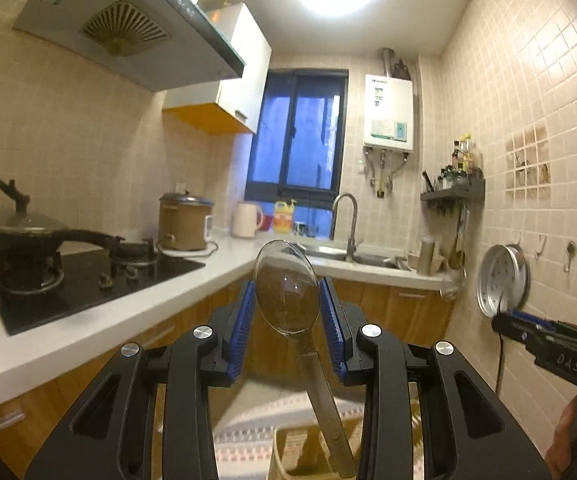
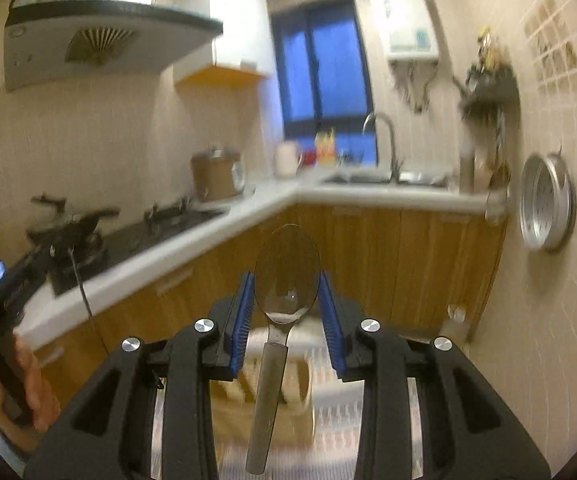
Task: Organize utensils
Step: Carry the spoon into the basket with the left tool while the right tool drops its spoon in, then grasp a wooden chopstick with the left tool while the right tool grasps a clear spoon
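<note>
With both grippers held high and level over the kitchen aisle, the left gripper (image 1: 287, 306) has its blue ribbed pads clamped on the bowl of a shiny steel spoon (image 1: 286, 286), whose handle trails down towards six o'clock, tilted slightly right. The right gripper (image 2: 286, 300) likewise grips a second polished metal spoon (image 2: 286, 276) by the bowl, handle hanging to six o'clock. In the left wrist view, the long white countertop edge (image 1: 224, 276) runs from eight o'clock inward, then turns at the sink corner towards three o'clock. Wood-fronted cabinets (image 1: 404, 308) close off the far end. The tiled wall with a round perforated metal tray (image 1: 502, 280) hems in three o'clock. Open floor with a patterned rug (image 1: 248, 432) lies below, a beige slotted holder (image 2: 288, 396) beneath the handles.
</note>
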Available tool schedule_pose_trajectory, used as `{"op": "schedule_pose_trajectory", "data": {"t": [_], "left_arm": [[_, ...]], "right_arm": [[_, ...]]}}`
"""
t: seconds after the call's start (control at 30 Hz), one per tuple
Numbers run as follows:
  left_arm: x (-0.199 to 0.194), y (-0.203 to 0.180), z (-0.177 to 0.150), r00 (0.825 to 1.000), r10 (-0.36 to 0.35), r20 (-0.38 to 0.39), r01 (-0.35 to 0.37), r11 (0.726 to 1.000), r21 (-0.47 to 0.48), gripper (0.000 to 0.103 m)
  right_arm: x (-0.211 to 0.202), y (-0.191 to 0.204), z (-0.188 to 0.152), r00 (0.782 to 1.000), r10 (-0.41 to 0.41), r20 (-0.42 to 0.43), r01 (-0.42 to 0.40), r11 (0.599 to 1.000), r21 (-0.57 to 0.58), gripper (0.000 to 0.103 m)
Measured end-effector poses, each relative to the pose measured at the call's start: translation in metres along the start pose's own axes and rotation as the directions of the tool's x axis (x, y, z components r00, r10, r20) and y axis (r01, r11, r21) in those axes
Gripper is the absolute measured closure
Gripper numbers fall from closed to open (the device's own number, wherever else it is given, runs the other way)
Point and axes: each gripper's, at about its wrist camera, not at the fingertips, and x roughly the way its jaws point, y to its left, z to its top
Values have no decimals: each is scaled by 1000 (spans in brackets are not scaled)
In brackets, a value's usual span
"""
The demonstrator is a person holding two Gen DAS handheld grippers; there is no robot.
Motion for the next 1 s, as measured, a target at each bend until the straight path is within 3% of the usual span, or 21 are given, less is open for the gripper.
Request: {"op": "schedule_pose_trajectory", "data": {"t": [0.27,0.5,0.77,0.87,0.9,0.93,0.97,1.0], "left_arm": [[36,-14,-37,995,95,32,-98,990,105,72],[60,1,-74,994,103,-45,-98,991,90,72],[51,7,-92,993,108,-57,-100,988,120,70],[44,12,-95,993,95,-74,-86,989,120,60],[42,13,-94,993,93,-78,-83,990,116,53],[37,14,-96,992,95,-79,-86,990,115,53],[32,15,-95,992,97,-84,-87,990,115,53],[29,16,-94,991,96,-92,-86,990,112,53]], "right_arm": [[48,-3,-26,993,-58,108,60,998,-15,73],[75,-5,-62,992,-89,89,95,993,-64,73],[70,3,-80,991,-87,104,97,991,-96,73],[64,4,-83,993,-83,80,91,991,-101,72],[61,4,-84,994,-82,72,89,991,-99,71],[56,4,-85,995,-81,64,87,991,-97,68],[49,4,-86,995,-80,64,85,992,-94,53],[43,4,-86,994,-79,72,86,992,-93,49]]}}
